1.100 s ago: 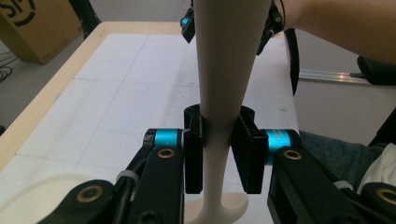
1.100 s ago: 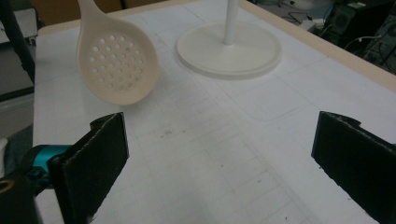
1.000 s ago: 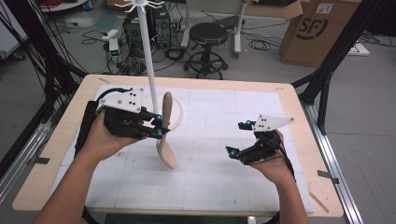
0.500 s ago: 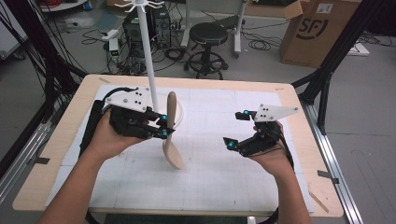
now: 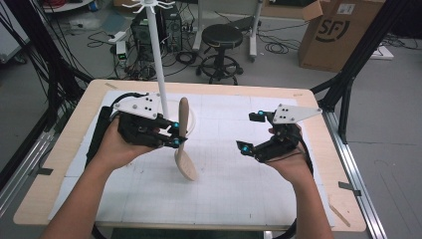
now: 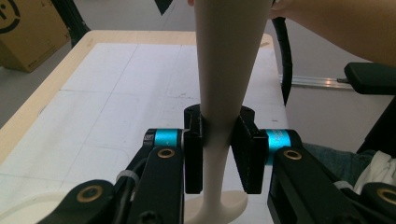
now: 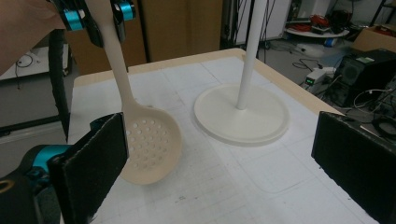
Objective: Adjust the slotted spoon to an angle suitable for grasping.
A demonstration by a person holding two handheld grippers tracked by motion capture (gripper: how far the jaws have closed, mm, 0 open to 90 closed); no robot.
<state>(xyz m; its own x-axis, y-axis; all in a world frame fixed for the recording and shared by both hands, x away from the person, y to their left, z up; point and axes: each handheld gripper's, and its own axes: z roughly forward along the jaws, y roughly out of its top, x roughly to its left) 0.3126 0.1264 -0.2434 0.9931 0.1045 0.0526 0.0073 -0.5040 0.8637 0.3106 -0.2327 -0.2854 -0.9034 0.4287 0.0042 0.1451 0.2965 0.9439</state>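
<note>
The left gripper point(image 5: 175, 133) is clenched on the neck of the cream slotted spoon point(image 5: 185, 162), holding it nearly upright with the perforated bowl down at 6 o'clock, just above the white mat point(image 5: 249, 179). I judge this grip keeps the handle end free for the white hanging stand point(image 5: 158, 64) at 11 o'clock. The right gripper point(image 5: 251, 132) waits released at 3 o'clock

The left gripper point(image 5: 175, 133) has its fingers clamped together; the right gripper point(image 5: 250, 131) gapes wide, raised.
</note>
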